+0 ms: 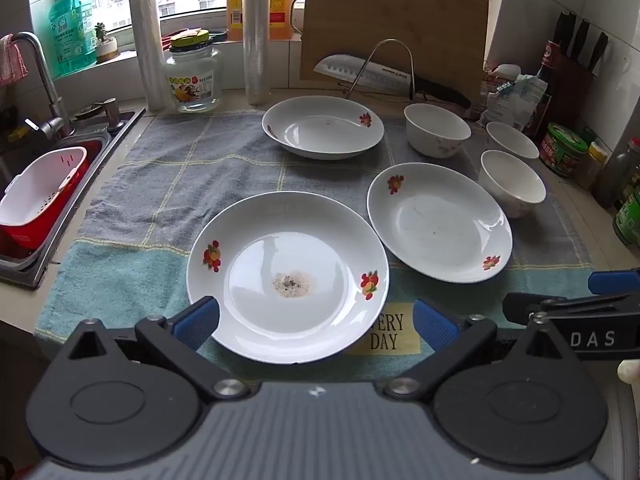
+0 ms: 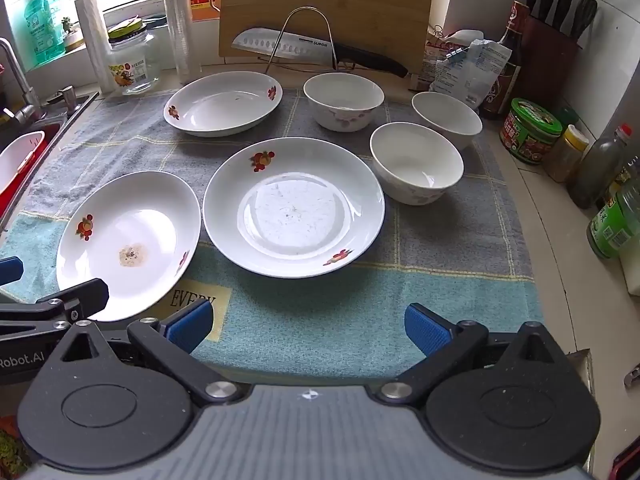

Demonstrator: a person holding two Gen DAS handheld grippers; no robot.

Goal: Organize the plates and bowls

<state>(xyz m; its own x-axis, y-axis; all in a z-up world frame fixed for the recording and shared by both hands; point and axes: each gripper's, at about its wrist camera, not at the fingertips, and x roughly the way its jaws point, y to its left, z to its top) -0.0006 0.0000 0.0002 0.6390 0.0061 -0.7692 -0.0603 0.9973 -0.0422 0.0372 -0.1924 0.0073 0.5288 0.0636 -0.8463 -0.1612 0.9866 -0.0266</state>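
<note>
Start of sorting: three plates (image 2: 294,206) and three bowls (image 2: 416,162) lie apart on the towel (image 2: 360,304). Left gripper (image 1: 316,320) and right gripper (image 2: 308,326) both released, empty. Next: probably grasp the near plate's (image 1: 288,276) rim.

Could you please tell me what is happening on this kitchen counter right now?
A person holds two handheld grippers over a blue-grey towel spread on the counter. Three white plates with red flower prints and three white bowls sit apart on it, none stacked yet. The left gripper hovers at the near plate with the brownish stain, its jaws open either side of the near rim, not gripping. The right gripper hangs open over bare towel, holding nothing.
</note>
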